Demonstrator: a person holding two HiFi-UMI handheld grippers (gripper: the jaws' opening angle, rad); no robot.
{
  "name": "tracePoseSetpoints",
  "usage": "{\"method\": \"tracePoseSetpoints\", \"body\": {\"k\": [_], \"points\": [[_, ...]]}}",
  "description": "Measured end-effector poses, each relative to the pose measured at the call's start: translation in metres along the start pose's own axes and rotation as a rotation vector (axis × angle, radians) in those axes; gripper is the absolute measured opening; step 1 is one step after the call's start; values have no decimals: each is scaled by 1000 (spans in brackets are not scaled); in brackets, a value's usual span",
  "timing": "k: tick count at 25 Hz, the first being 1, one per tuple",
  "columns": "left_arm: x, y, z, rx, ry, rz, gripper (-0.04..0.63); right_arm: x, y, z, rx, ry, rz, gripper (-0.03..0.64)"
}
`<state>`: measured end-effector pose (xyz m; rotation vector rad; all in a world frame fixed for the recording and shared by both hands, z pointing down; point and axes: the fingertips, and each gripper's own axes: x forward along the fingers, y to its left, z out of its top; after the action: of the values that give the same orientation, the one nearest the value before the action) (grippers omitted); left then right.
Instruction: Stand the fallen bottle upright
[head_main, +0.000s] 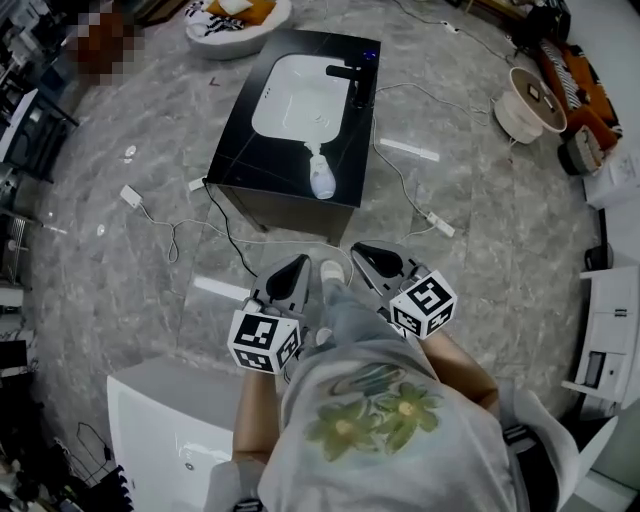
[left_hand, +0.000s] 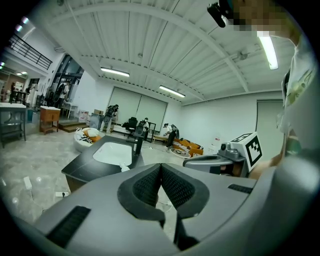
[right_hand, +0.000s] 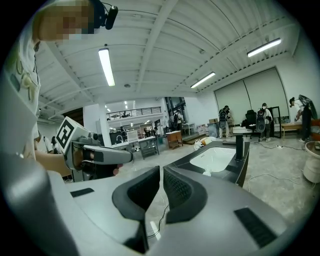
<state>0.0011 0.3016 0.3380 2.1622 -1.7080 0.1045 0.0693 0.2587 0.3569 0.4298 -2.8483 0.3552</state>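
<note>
Floor (head_main: 120, 250): grey marbled tile, scattered with white power strips (head_main: 131, 196) and loose cables (head_main: 225, 235). At lower left, the corner of a white basin (head_main: 165, 430) sits on the floor beside the person. Left gripper (head_main: 298, 266), held low over the floor just in front of the cabinet: jaws clenched together, pads meeting, nothing between them; the left gripper view confirms this (left_hand: 160, 172). Centre: black cabinet (head_main: 245, 150) with a white sink (head_main: 295, 95) sunk into its top. The bottle (head_main: 321, 178), white, lies on its side on the black top at the sink's near rim, neck pointing toward the bowl. A black faucet (head_main: 358, 80) stands at the sink's right edge. Right gripper (head_main: 365, 253), level with the left and just beside it: jaws closed on nothing, also seen in the right gripper view (right_hand: 161, 172). Both grippers are well apart from the bottle. Right of the cabinet a cable runs to another power strip (head_main: 440, 224). Far right: a round white tub (head_main: 528, 103). The gripper views show a large hall with a white ribbed ceiling and strip lights (left_hand: 114, 72), with people standing at the far end.
</note>
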Motion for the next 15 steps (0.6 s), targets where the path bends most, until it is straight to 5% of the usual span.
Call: {"method": "tracePoseSetpoints", "body": {"k": [15], "points": [[129,108,55,15,67,20,18,109,-131,46,76,2,27,49]]}}
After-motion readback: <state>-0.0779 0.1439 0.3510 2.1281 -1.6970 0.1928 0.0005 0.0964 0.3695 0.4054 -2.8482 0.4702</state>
